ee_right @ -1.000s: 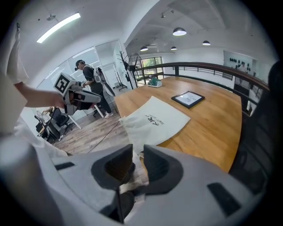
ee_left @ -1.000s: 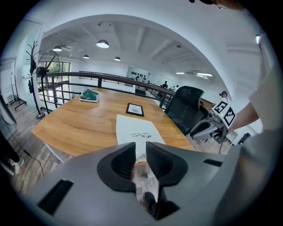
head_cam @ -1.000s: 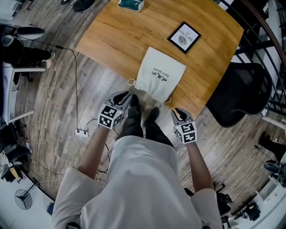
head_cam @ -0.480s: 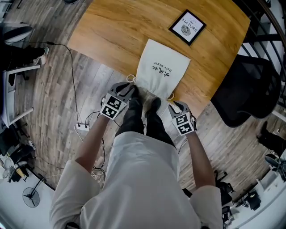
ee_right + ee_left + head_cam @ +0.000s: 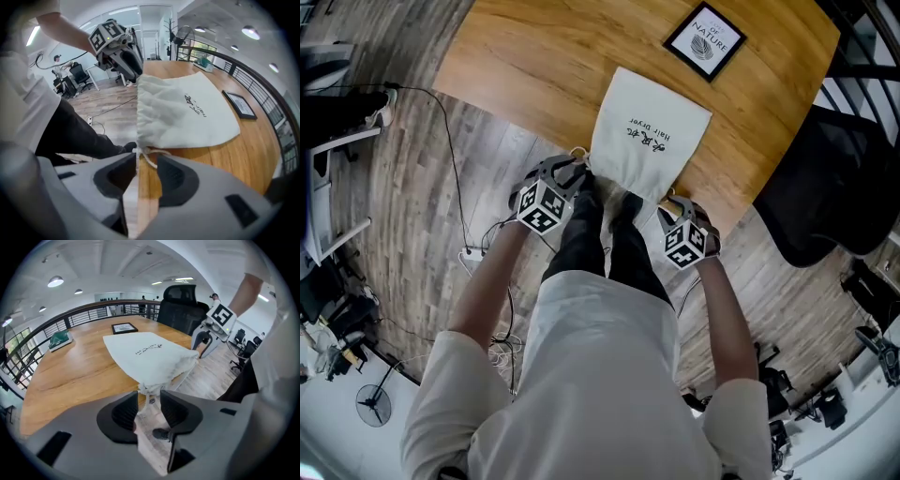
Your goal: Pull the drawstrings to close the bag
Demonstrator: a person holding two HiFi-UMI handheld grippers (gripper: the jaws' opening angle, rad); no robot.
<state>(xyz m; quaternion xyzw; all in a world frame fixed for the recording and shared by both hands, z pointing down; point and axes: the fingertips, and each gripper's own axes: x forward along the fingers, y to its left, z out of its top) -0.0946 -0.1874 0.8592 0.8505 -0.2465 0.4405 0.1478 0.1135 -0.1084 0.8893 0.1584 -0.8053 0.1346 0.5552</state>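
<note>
A white cloth bag point(image 5: 649, 131) with dark print lies on the wooden table point(image 5: 534, 66), its gathered mouth hanging over the near edge. My left gripper point(image 5: 571, 171) sits at the mouth's left corner. Its jaws have just been opening, and the drawstring knot point(image 5: 146, 391) lies loosely between them in the left gripper view. At the right corner is my right gripper point(image 5: 676, 201), whose jaws have also just been opening. In the right gripper view the cord loop point(image 5: 149, 157) runs into the gap without being pressed. Both grippers are open.
A black-framed picture point(image 5: 705, 42) lies beyond the bag. A black office chair point(image 5: 830, 187) stands right of the table. A cable and power strip point(image 5: 473, 253) lie on the wooden floor at left. A green object point(image 5: 60, 338) rests on the table's far side.
Both grippers have come down and closer to the two corners of the bag's mouth at the table's edge. Their marker cubes have rolled.
</note>
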